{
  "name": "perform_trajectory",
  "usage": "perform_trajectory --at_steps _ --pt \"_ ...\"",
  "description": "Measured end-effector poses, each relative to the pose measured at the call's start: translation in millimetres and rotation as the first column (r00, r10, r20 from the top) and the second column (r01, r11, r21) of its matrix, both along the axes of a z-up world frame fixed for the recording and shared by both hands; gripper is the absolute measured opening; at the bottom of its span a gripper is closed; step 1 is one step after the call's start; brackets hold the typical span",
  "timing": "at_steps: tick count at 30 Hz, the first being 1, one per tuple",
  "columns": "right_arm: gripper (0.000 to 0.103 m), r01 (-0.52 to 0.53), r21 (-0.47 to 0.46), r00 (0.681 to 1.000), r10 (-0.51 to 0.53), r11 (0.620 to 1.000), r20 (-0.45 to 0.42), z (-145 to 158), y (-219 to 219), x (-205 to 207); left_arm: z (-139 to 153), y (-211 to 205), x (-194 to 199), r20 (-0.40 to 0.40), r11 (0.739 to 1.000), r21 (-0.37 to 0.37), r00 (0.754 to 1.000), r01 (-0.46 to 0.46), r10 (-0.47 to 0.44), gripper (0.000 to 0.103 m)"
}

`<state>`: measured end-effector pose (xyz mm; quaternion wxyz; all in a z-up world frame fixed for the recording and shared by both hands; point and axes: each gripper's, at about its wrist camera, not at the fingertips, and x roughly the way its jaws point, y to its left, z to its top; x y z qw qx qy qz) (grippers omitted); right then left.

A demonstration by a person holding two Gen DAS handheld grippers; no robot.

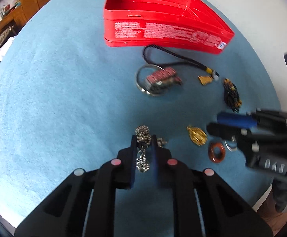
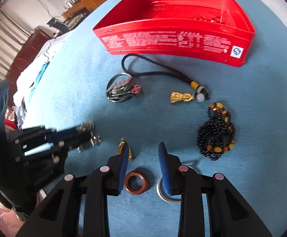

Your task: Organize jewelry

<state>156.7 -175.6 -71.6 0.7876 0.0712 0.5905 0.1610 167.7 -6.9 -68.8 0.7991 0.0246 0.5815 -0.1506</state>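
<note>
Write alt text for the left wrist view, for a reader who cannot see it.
The left gripper is shut on a silver bead chain over a blue cloth. Beyond lie an open red tin, a corded pendant, bangles and black beads; the right gripper reaches in from the right.

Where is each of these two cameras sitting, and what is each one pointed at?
Left wrist view: sits on the left gripper, looking steeply down along its fingers, shut on a silver bead chain on the blue cloth; the right gripper pokes in from the right.
Right wrist view: sits on the right gripper, looking down over a brown ring between its open fingers; the left gripper enters from the left.
Both show the red tin, the black bead necklace and the gold pendant.
</note>
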Motion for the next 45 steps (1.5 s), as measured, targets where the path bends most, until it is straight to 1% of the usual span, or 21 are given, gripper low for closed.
perform_trajectory --at_steps 1,3,8,13,15,17,19,21,25,29,31,35,38,45 --pt "0.032 -0.007 0.001 1.000 0.007 1.000 -0.005 -1 2 1 -1 0 3 0.001 1.000 -0.002 1.000 -0.004 0.004 0.012" --pt "0.038 -0.015 0.000 1.000 0.015 1.000 -0.009 -2 5 2 -1 -1 6 0.004 1.000 -0.003 1.000 -0.006 0.006 0.012" --pt "0.043 -0.042 -0.023 0.999 0.041 0.999 -0.016 -4 13 4 -2 -2 9 0.007 1.000 -0.003 1.000 0.000 0.001 0.012" --pt "0.044 -0.079 -0.057 0.997 0.079 0.995 -0.012 -4 24 3 -4 -4 13 0.000 1.000 -0.011 1.000 -0.001 0.001 0.012" --pt "0.044 -0.098 -0.066 0.995 0.098 0.993 -0.009 -5 29 0 -2 -2 7 0.000 1.000 -0.012 1.000 -0.001 0.001 0.012" --pt "0.041 -0.111 -0.090 0.994 0.111 0.990 0.000 -5 35 -3 -2 -2 8 0.000 1.000 -0.012 1.000 -0.001 0.001 0.012" --pt "0.034 -0.112 -0.116 0.993 0.114 0.987 0.008 -5 36 -4 -1 -2 6 0.000 1.000 -0.012 1.000 0.000 0.000 0.012" --pt "0.020 -0.101 -0.120 0.995 0.103 0.988 0.007 -4 33 -3 3 2 5 -0.001 1.000 -0.014 1.000 -0.002 0.002 0.012" --pt "0.019 -0.077 -0.073 0.997 0.077 0.994 -0.004 -2 22 -2 0 3 -2 0.001 1.000 -0.015 1.000 -0.007 0.007 0.012" --pt "0.019 -0.055 -0.049 0.998 0.056 0.997 0.015 5 9 -7 2 5 -4 0.003 1.000 -0.022 1.000 -0.009 0.010 0.012" --pt "0.019 -0.041 -0.042 0.999 0.042 0.998 0.034 13 2 -8 6 7 -6 0.011 0.999 -0.031 1.000 -0.012 0.012 0.012" --pt "0.019 -0.018 -0.028 0.998 0.020 0.999 0.065 28 -11 -15 20 11 -13 0.049 0.998 -0.054 0.999 -0.011 0.014 0.012" --pt "0.019 -0.004 -0.018 0.996 0.006 1.000 0.087 38 -20 -22 37 14 -19 0.082 0.997 -0.071 0.997 -0.008 0.014 0.012" --pt "0.019 0.011 -0.015 0.995 -0.009 1.000 0.104 48 -26 -24 71 16 -29 0.155 0.995 -0.099 0.988 0.001 0.014 0.011"
